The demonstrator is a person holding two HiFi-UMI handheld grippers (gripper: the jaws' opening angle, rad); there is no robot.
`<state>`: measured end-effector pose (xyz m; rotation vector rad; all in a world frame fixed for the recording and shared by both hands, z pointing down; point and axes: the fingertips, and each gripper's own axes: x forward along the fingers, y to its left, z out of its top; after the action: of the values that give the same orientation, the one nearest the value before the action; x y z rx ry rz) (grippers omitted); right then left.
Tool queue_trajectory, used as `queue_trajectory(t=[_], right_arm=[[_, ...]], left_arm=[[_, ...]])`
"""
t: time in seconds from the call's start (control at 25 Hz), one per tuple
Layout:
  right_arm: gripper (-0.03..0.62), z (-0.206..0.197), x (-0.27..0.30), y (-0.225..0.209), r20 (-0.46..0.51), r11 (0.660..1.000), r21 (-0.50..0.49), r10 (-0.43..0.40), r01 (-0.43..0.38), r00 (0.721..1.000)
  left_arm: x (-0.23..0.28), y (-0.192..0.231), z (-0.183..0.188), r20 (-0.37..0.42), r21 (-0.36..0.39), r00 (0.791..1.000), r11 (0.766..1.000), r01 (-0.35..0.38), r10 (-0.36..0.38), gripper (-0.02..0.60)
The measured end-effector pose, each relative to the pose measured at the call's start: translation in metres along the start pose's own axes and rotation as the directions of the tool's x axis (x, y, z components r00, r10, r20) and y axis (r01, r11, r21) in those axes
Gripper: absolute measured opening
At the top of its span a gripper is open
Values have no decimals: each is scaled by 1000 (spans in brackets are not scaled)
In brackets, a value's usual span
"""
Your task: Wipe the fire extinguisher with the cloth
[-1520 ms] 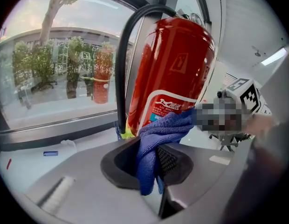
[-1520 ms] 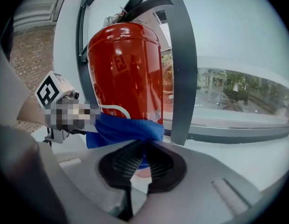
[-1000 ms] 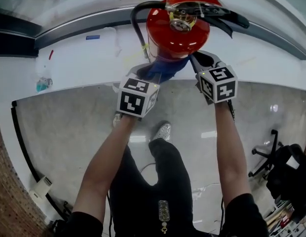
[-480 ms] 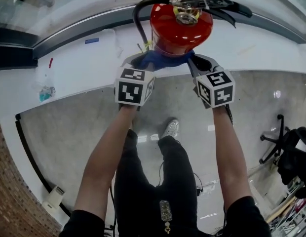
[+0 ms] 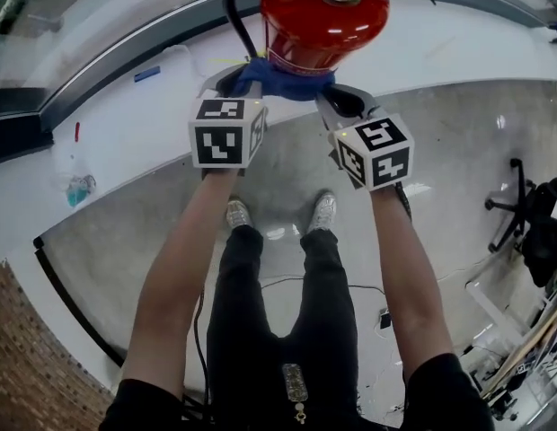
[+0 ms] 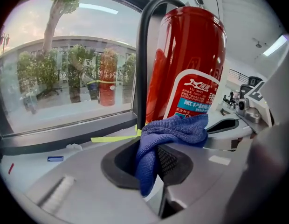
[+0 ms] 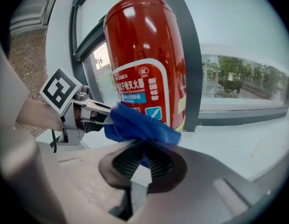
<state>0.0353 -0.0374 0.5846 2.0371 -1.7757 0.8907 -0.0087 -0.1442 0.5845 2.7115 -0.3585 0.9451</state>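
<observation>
A red fire extinguisher (image 5: 322, 16) stands upright on the white sill, with a black hose (image 5: 232, 12) curving off its left side. A blue cloth (image 5: 280, 81) is stretched across its lower body, on the side facing me. My left gripper (image 5: 238, 83) is shut on the cloth's left end (image 6: 151, 155). My right gripper (image 5: 337, 97) is shut on its right end (image 7: 140, 125). The extinguisher's white and blue label (image 7: 144, 90) shows just above the cloth. In the left gripper view the red cylinder (image 6: 191, 64) rises right behind the cloth.
The white sill (image 5: 135, 119) runs along a window with a dark frame (image 6: 65, 134). A small blue item (image 5: 145, 74) and a yellow tape strip (image 6: 114, 138) lie on the sill. Below are a grey floor (image 5: 117, 232), my legs, and an office chair (image 5: 530, 223) at right.
Both grippers have slid sideways together along the extinguisher's base, carrying the cloth with them. The extinguisher now sits higher in the head view.
</observation>
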Motion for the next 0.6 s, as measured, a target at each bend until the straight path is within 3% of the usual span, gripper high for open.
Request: queue_trajectory(t=[0.16,0.28,0.6], right_arm=[[20,-6,2,-10,2,1000,-3,-25,25,1000],[20,-2,1,-21,-4,998,-60,-33,32,999],[20,-1,5,-43,-30,982,-181,53,-58,998]], left_arm=[[1,-3,-2,8,-4,1000,1000,6,-6,51],[4,-5,-9,-7,-60,1000,998,1,-2,52],[12,-18,-33,-40,-146,997,987,-68,63,51]])
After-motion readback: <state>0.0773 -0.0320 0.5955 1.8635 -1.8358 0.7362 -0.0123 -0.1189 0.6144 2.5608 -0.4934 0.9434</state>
